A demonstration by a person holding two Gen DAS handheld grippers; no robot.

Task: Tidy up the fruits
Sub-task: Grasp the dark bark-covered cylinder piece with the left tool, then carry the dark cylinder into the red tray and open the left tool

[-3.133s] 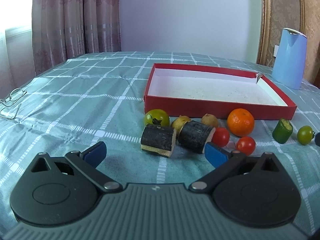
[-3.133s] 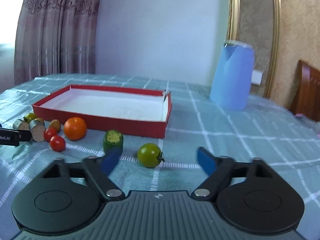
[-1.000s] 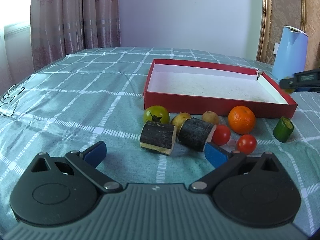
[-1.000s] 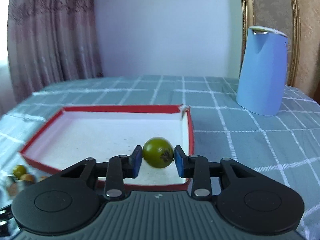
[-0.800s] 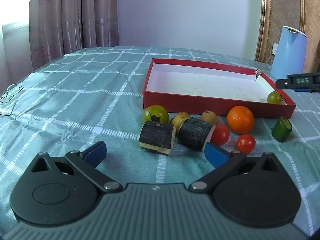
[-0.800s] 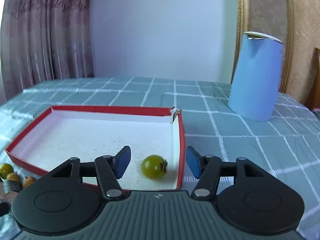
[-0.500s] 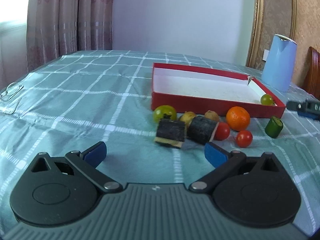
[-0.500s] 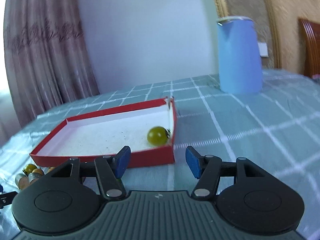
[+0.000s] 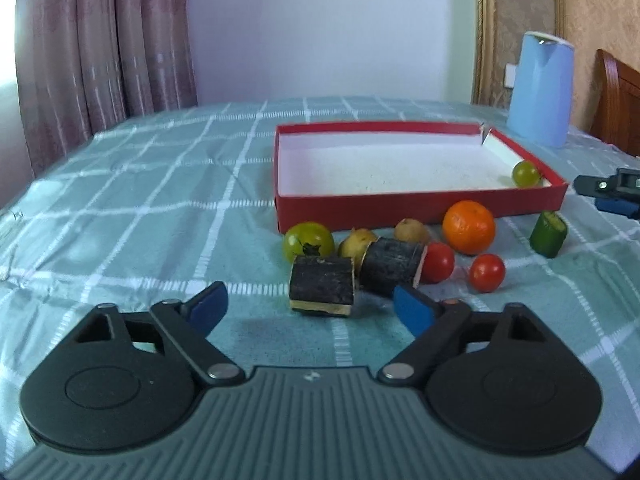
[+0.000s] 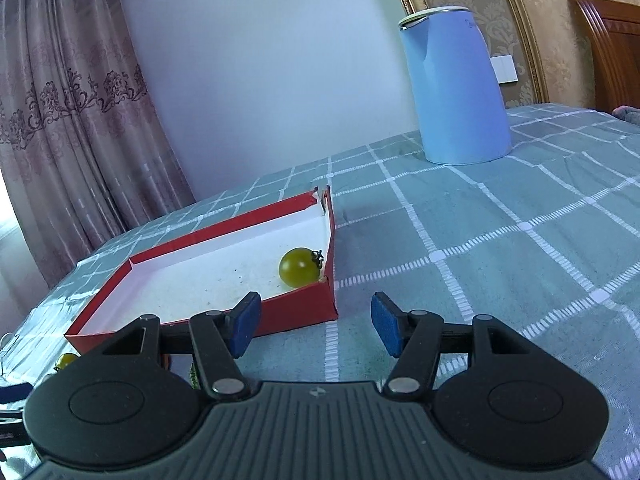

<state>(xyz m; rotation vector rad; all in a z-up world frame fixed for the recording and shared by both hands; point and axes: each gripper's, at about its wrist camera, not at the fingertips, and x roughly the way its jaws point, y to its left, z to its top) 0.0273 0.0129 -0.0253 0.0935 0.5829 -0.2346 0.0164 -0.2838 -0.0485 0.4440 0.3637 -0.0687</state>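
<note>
Both empty, jaws apart, the right gripper (image 10: 316,330) faces the boxed green tomato (image 10: 300,266) while the left gripper (image 9: 308,307) faces unsorted fruit.

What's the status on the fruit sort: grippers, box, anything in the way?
Left gripper open, empty; right gripper open, empty. One green tomato in red box, near corner. Orange, red tomatoes outside on cloth. Nothing blocking.

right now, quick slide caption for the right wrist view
Open right claw in front of the red box, one green tomato in the box's near corner.
</note>
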